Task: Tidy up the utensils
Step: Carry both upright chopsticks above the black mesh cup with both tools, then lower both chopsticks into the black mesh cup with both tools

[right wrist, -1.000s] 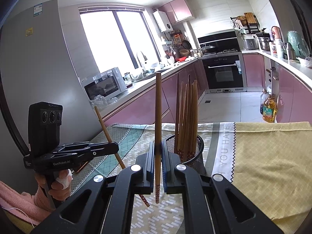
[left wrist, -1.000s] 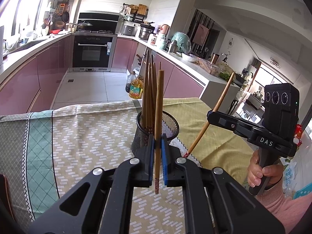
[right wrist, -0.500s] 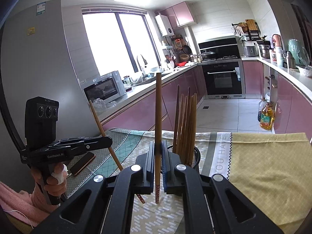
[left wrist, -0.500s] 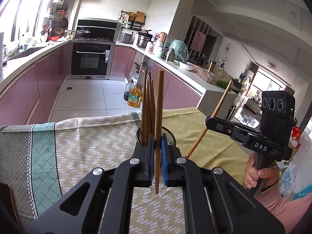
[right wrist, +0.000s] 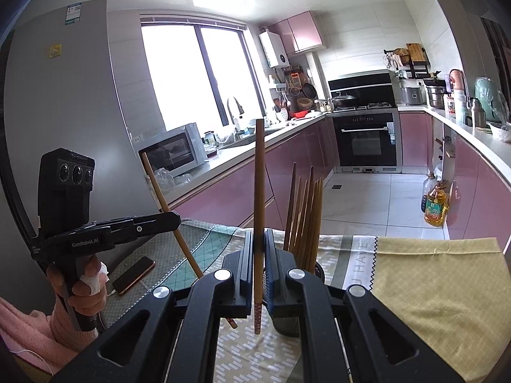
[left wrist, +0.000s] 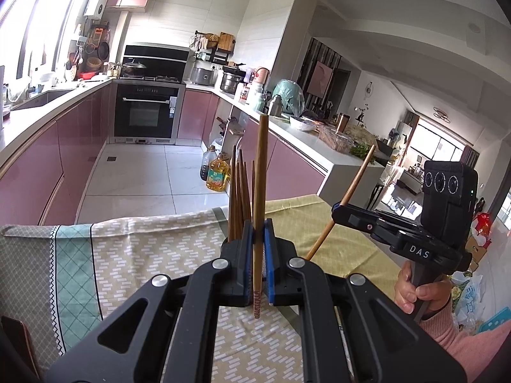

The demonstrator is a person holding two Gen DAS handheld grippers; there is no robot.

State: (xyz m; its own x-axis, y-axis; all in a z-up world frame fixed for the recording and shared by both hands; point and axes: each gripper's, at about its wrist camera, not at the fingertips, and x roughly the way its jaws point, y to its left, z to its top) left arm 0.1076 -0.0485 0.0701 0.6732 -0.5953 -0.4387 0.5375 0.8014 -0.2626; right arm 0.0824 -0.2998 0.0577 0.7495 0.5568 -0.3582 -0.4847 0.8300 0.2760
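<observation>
Each gripper's jaws are clamped on one chopstick: the left gripper (left wrist: 258, 268) holds its chopstick (left wrist: 260, 191) upright, near the mesh holder (right wrist: 289, 319); the right gripper (right wrist: 259, 271) holds another chopstick (right wrist: 258, 198); both remain to be dropped in. Several chopsticks (right wrist: 305, 214) already stand in the holder on the cloth-covered desk (right wrist: 440, 281); a phone (right wrist: 133, 275) lies far left, clear of the path.

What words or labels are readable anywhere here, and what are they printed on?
"DAS": black right gripper.
"GenRobot.AI": black left gripper.
"YOU HAVE", partly visible: patterned tablecloth.
Grey fridge stickers, yellow oil bottle label: too small to read.
</observation>
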